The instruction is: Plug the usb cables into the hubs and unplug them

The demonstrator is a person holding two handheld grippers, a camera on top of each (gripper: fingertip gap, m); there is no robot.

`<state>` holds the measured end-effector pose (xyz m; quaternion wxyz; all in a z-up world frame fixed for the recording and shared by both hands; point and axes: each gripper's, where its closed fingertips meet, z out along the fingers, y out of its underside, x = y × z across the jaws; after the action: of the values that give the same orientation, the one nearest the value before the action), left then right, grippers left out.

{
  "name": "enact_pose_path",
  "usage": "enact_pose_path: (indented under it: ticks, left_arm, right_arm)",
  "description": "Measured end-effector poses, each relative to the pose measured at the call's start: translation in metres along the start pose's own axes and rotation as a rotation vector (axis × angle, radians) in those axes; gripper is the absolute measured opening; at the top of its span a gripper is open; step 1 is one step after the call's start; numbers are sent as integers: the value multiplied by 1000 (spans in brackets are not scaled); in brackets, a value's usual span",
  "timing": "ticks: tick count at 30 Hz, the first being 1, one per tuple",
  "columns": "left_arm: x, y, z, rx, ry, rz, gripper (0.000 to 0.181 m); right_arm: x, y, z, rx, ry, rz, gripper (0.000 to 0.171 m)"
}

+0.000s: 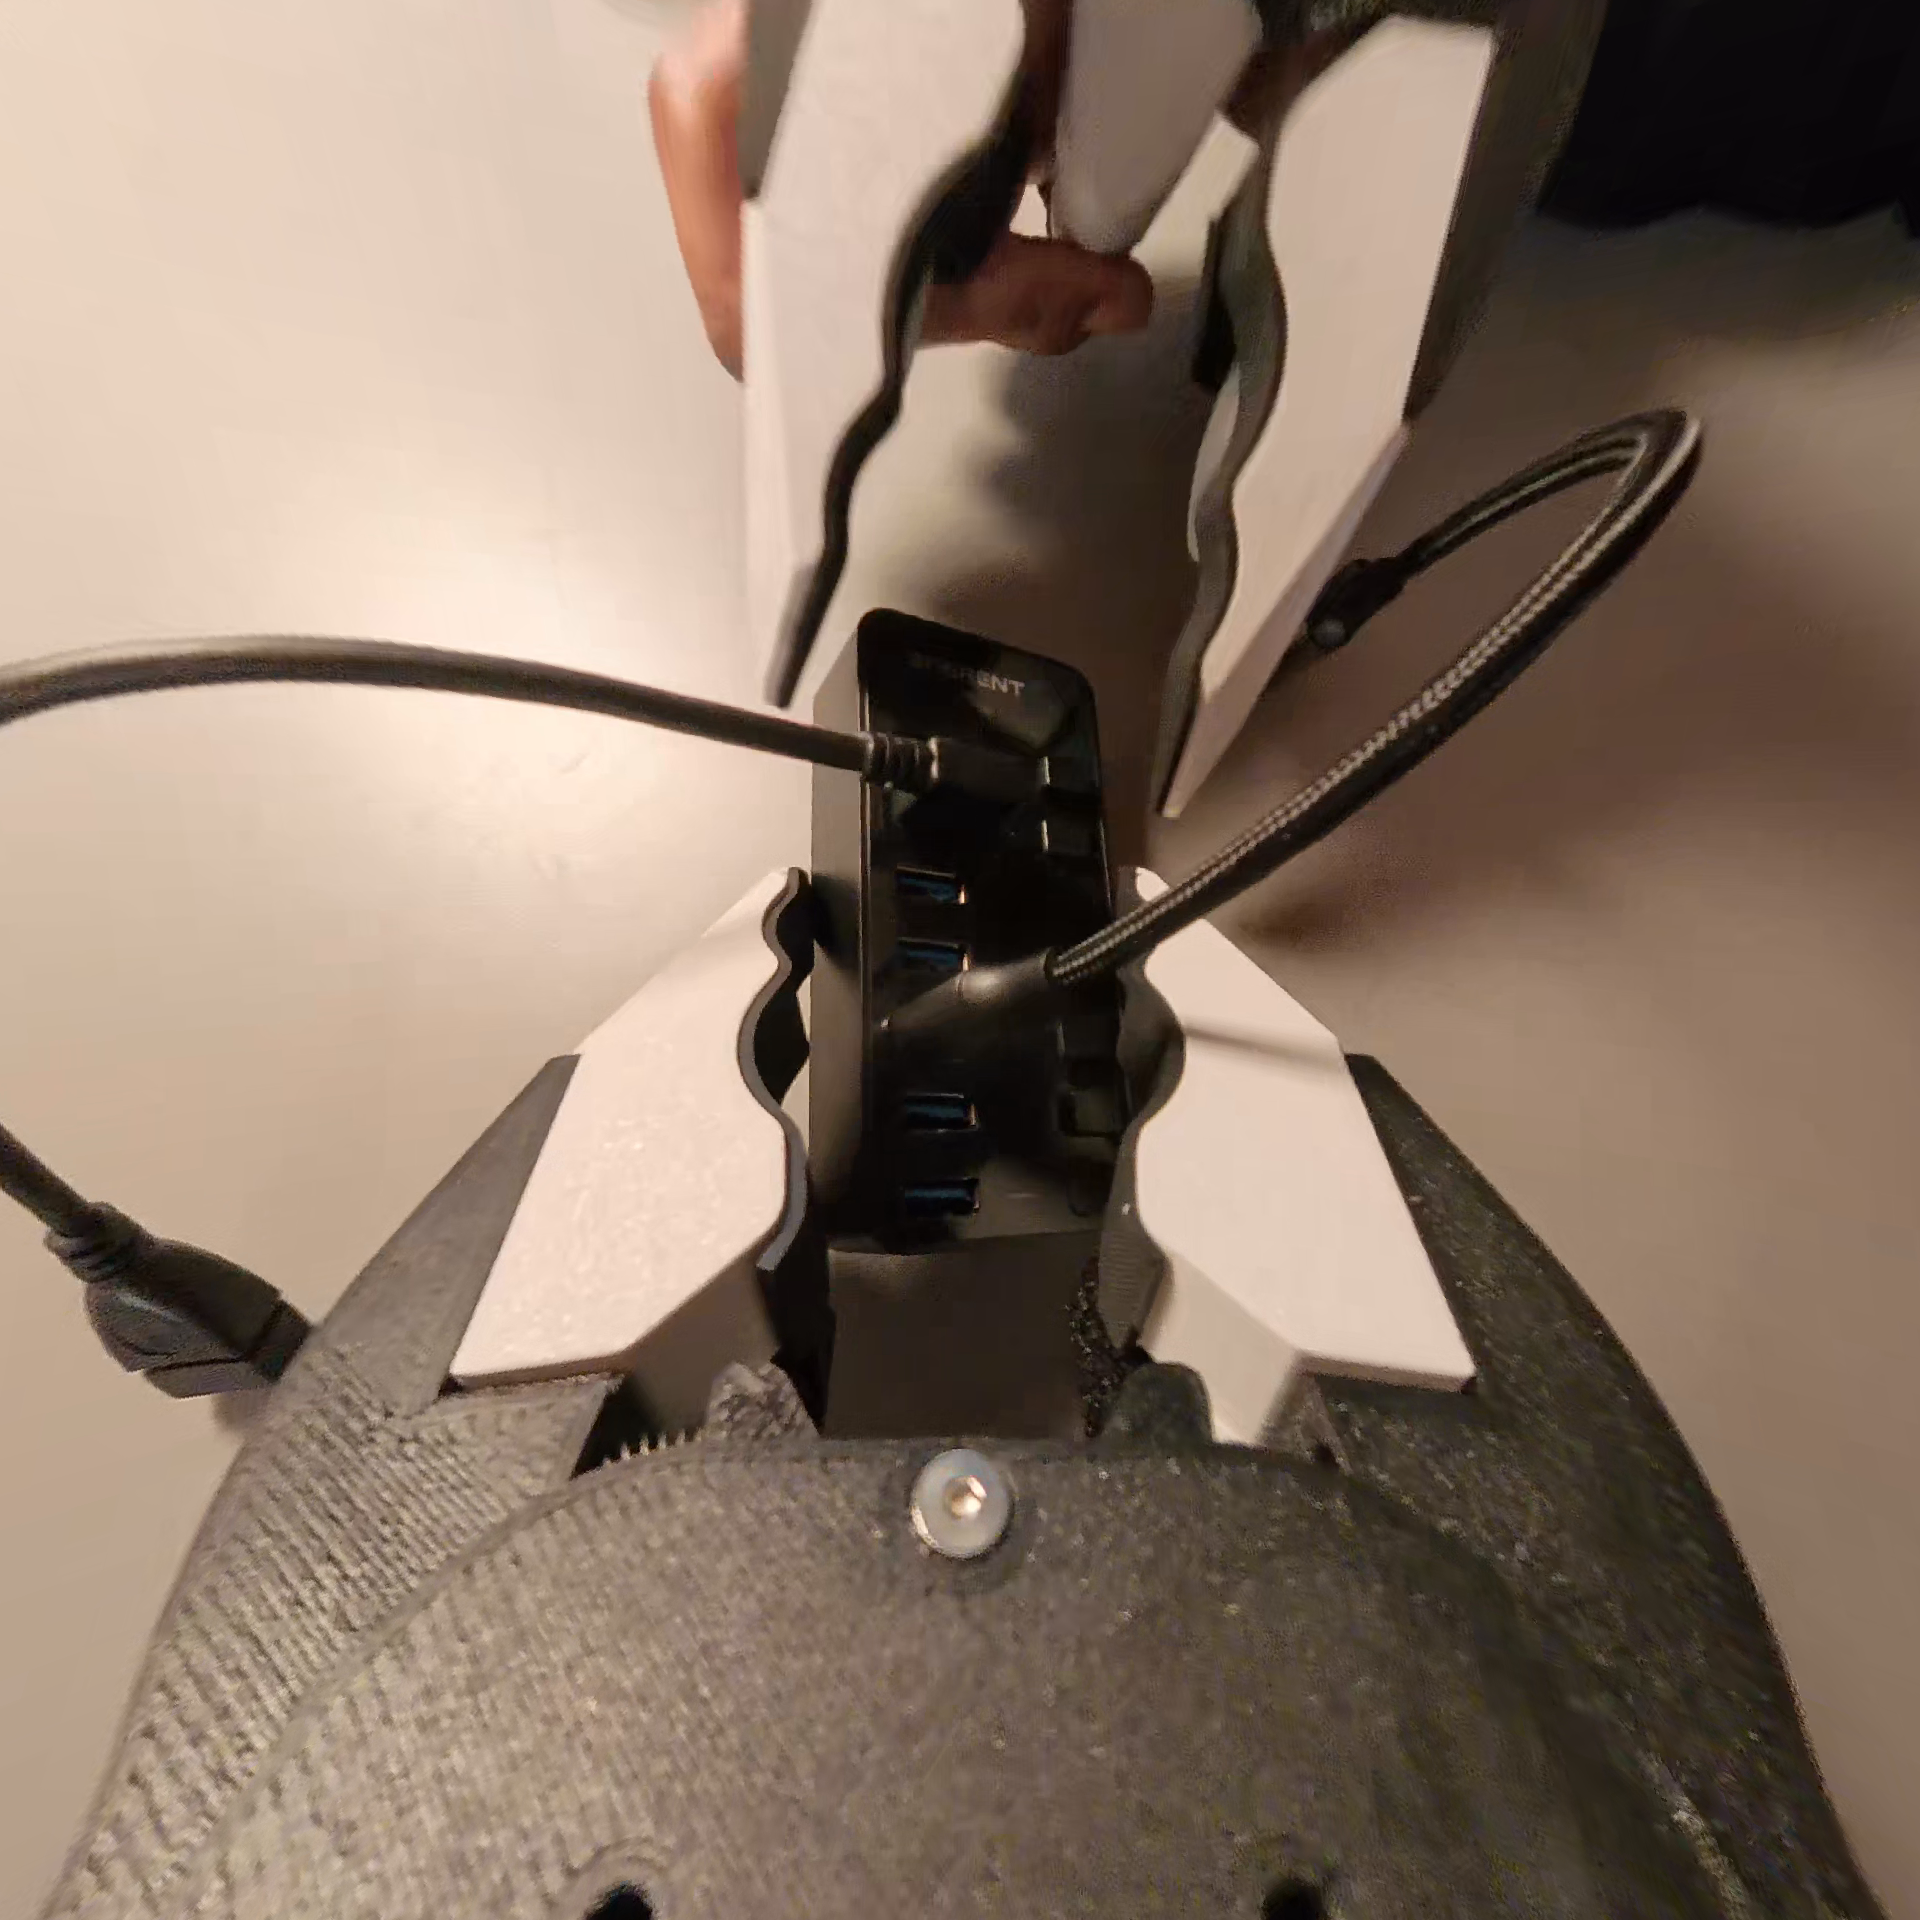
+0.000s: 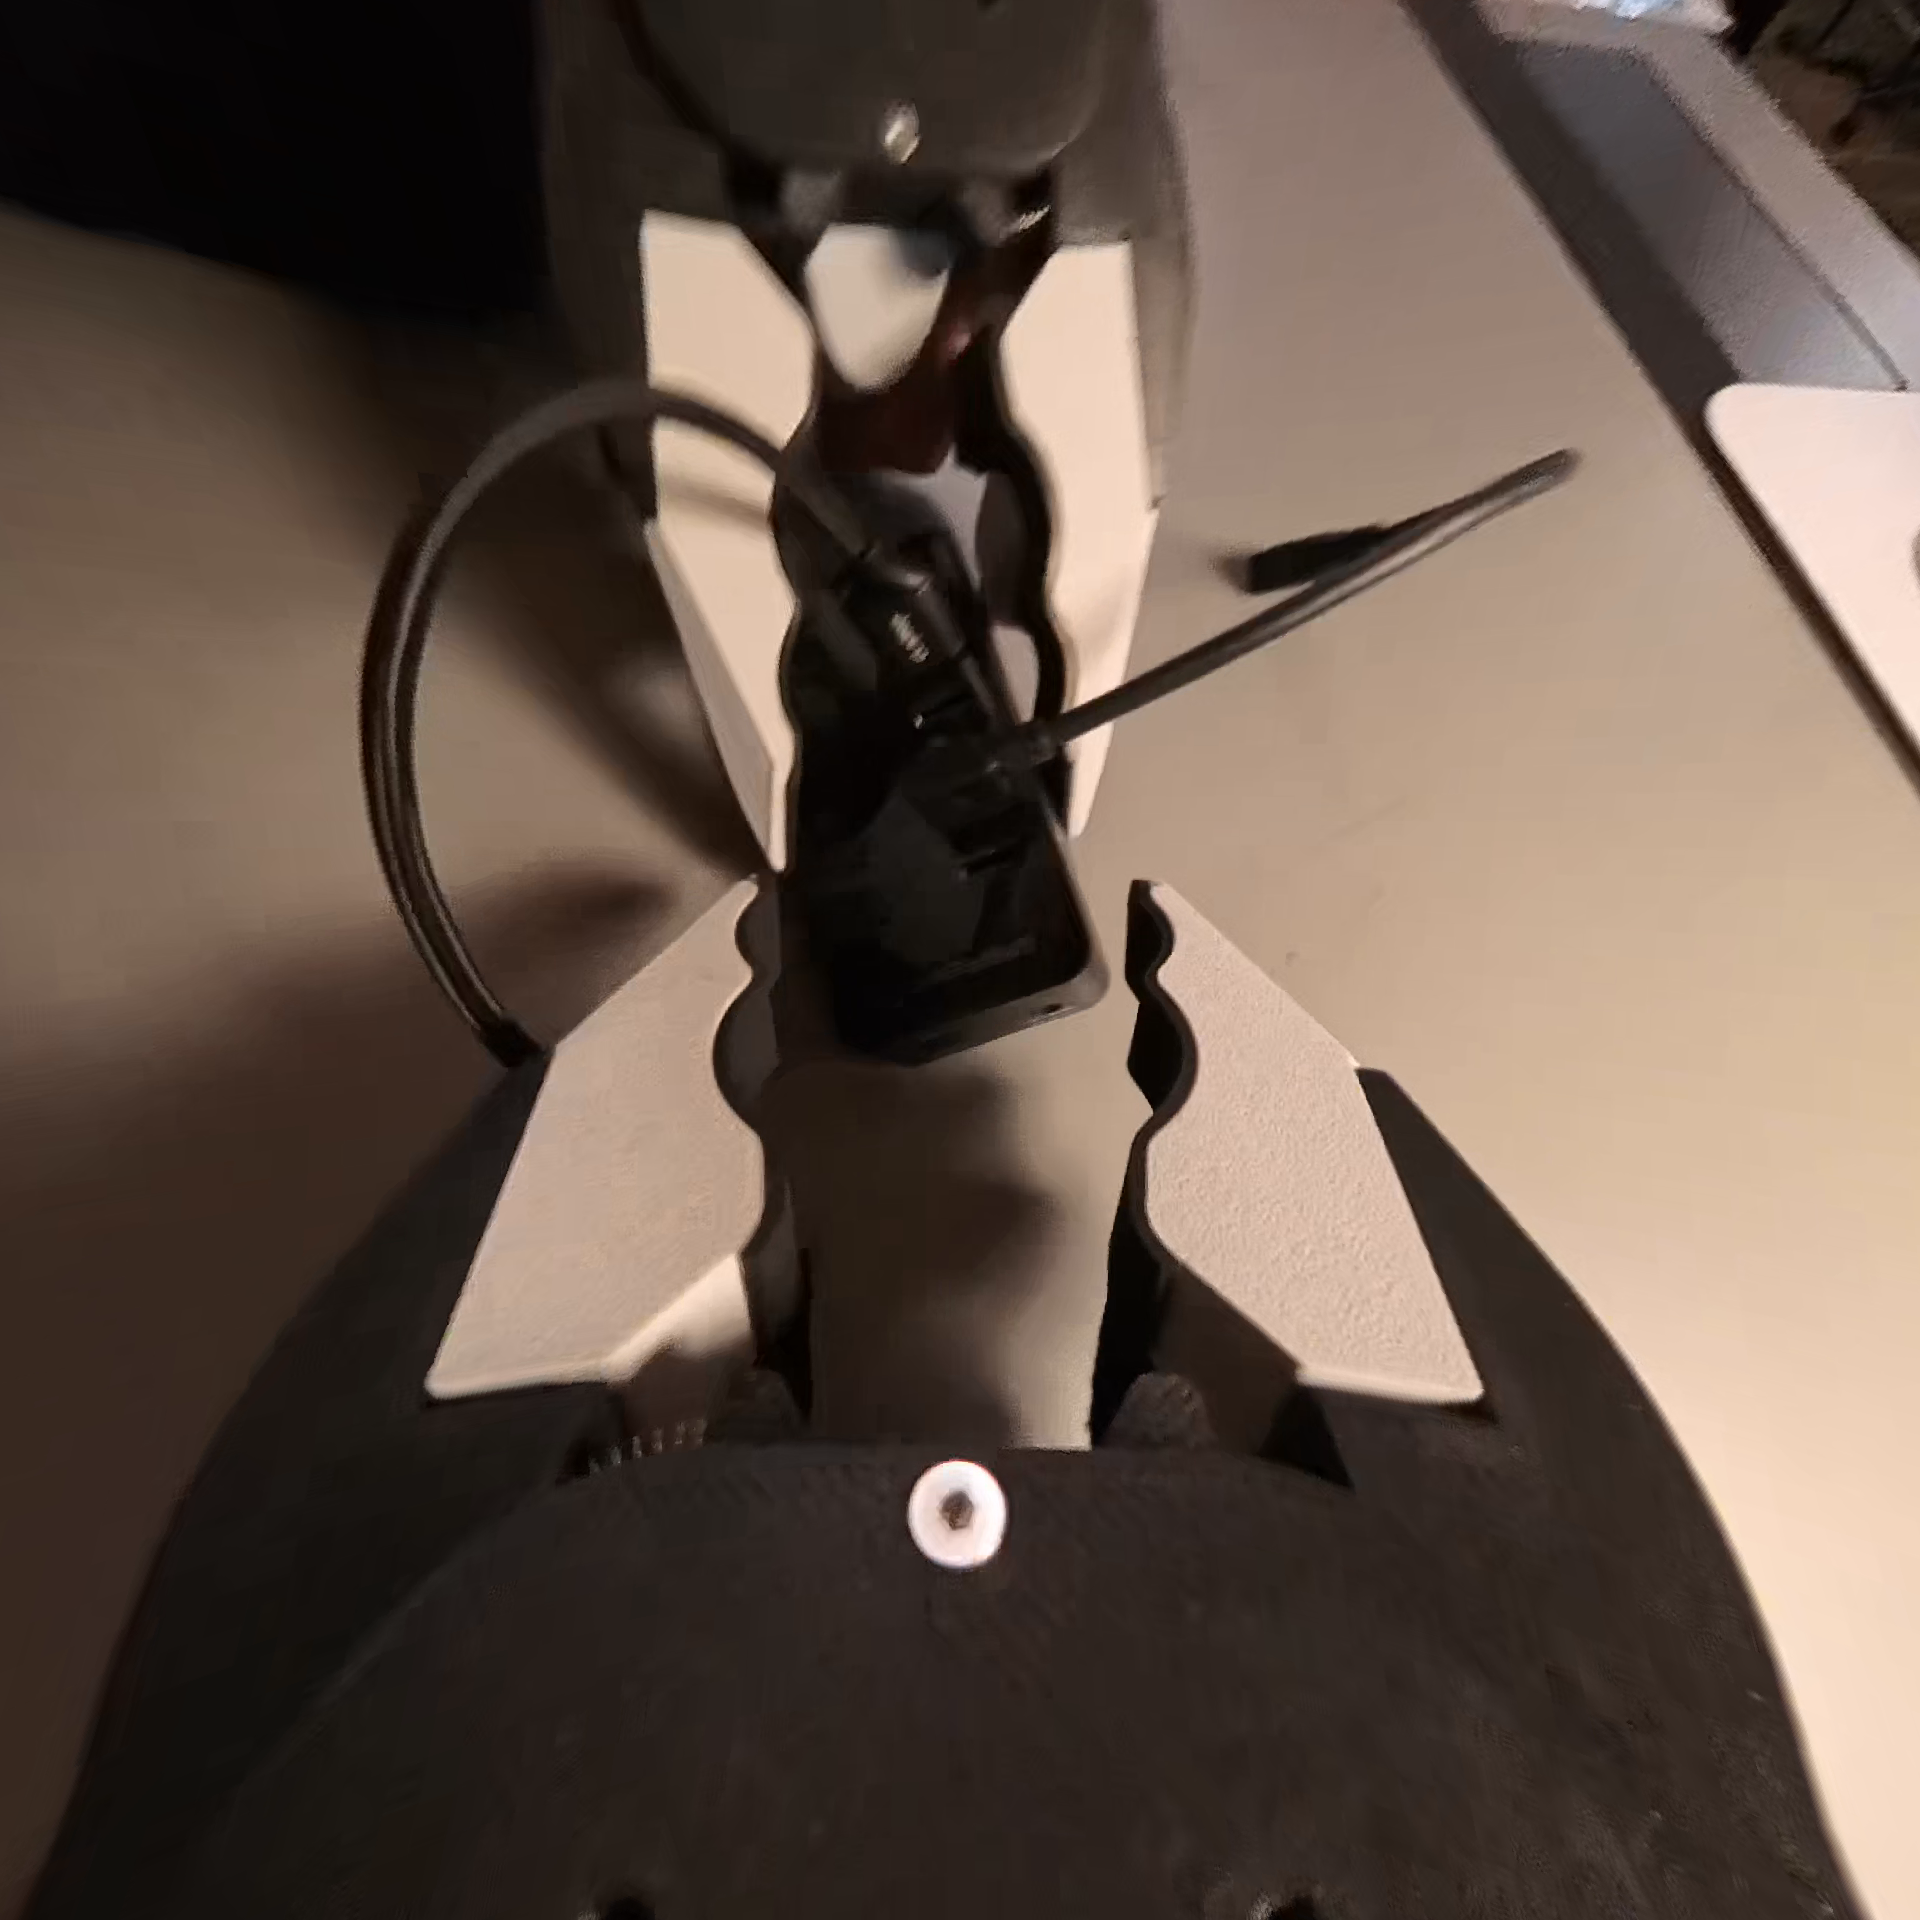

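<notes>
A black USB hub (image 1: 971, 914) with blue ports is clamped between my left gripper's (image 1: 966, 894) fingers, lengthwise along them. A smooth black cable (image 1: 416, 675) is plugged in near the hub's far end. A braided cable (image 1: 1351, 790) is plugged in at the middle by its plug (image 1: 966, 1023). My right gripper (image 1: 982, 743) faces it, open, tips at the hub's far end. In the right wrist view the right gripper (image 2: 951, 894) is open around the hub's end (image 2: 966, 966). The left gripper (image 2: 925, 842) holds the hub behind it.
A loose black plug (image 1: 177, 1340) lies on the beige table (image 1: 312, 312) at the left. The braided cable's free end (image 1: 1351, 603) lies at the right. A white flat object (image 2: 1849, 582) and a grey one (image 2: 1714, 260) sit at the table's right. A hand (image 1: 1039, 291) holds the right gripper. Less than 4 cm separates the two grippers' tips.
</notes>
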<state>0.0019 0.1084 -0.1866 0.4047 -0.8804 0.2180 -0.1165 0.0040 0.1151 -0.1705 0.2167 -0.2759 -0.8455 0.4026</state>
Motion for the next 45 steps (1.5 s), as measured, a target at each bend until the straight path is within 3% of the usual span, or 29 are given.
enact_pose_path:
  ticks: [1,3,10,15,22,27,31,34,40,45]
  left_arm:
    - [0,0,0,12,13,-16,62]
    - [1,0,1,26,33,-32,61]
    - [11,-1,2,44,88,-18,62]
    - [-1,-12,-10,150,18,-60,64]
    - [-48,-13,-35,315,-61,-475,75]
    - [-57,-31,-39,532,63,-792,77]
    - [-50,-49,-33,638,125,-890,75]
    - [-47,-61,-25,692,100,-901,71]
    - [-51,-80,-40,888,7,-842,40]
    - [-53,-86,-54,1015,-66,-815,36]
  right_arm:
    - [-2,7,4,-44,12,-29,70]
    - [-2,17,12,-117,52,-93,73]
    - [-9,8,20,-102,82,-128,62]
    - [3,13,15,-93,139,-94,59]
    - [37,11,-6,0,277,-9,58]
    - [52,-7,-20,93,401,13,58]
    - [63,-22,-28,177,505,66,58]
    - [67,-30,-30,220,581,85,58]
    - [62,-51,-34,294,703,27,58]
    - [60,-61,-35,353,726,21,58]
